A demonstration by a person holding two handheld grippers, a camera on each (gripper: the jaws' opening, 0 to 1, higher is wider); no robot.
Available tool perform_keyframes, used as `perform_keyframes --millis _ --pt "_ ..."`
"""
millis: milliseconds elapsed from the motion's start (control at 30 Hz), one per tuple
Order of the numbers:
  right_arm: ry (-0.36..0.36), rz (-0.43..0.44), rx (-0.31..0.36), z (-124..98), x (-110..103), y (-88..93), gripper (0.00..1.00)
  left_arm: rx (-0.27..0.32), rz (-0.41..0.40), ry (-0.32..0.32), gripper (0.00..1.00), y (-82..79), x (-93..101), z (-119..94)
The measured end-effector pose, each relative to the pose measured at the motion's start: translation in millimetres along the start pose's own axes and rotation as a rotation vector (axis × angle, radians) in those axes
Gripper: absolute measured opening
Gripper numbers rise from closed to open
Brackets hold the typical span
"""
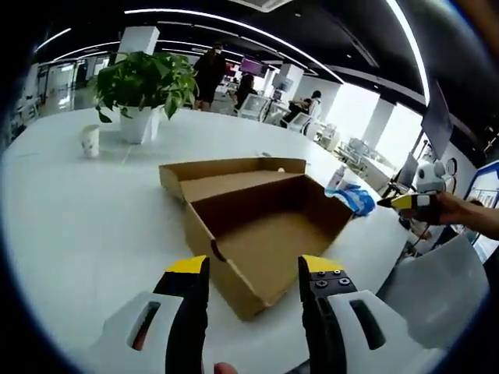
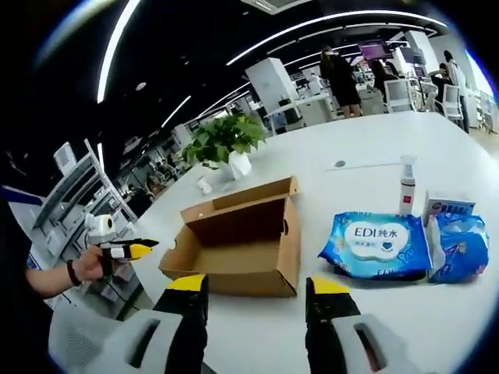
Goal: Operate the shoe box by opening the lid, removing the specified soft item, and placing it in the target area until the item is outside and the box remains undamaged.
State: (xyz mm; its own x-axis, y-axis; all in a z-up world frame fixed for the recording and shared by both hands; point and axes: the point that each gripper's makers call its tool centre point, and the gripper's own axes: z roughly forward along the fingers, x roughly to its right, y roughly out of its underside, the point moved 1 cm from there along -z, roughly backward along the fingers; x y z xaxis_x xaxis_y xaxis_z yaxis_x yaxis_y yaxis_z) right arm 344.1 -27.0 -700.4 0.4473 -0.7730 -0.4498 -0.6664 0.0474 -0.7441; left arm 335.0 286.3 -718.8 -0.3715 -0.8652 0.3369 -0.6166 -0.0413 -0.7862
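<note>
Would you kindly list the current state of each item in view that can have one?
Shoe box: lid open, folded back, inside looks empty.
Blue wipes pack: lying flat on the table, outside the box.
Spray bottle: upright, capped.
Potted plant: upright.
Paper cup: upright.
Left claw: open, holding nothing.
Right claw: open, holding nothing.

One open shoe box, two blue wipe packs, one spray bottle, one potted plant, one paper cup, and maybe a small carton behind the packs, hard to tell.
</note>
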Motion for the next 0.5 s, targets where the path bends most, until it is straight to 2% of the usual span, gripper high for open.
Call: perform_keyframes --millis 133,267,400,500 --pt "0.014 -0.007 -0.007 2.1 -3.7 6.2 0.48 -0.006 -0.006 -0.016 0.46 2.7 -3.1 1.1" --pt "0.012 0.027 0.018 3.2 -2.7 7.5 0.48 -0.020 -0.030 -0.044 0.46 9.5 -9.5 4.5" --pt "0.047 0.017 -0.001 2.8 2.1 13.9 0.48 -0.001 -0.044 -0.044 0.47 8.3 -9.3 4.9" --pt "0.056 0.059 0.046 2.0 5.8 11.5 0.47 -0.008 -0.041 -0.072 0.48 10.9 -15.5 6.5"
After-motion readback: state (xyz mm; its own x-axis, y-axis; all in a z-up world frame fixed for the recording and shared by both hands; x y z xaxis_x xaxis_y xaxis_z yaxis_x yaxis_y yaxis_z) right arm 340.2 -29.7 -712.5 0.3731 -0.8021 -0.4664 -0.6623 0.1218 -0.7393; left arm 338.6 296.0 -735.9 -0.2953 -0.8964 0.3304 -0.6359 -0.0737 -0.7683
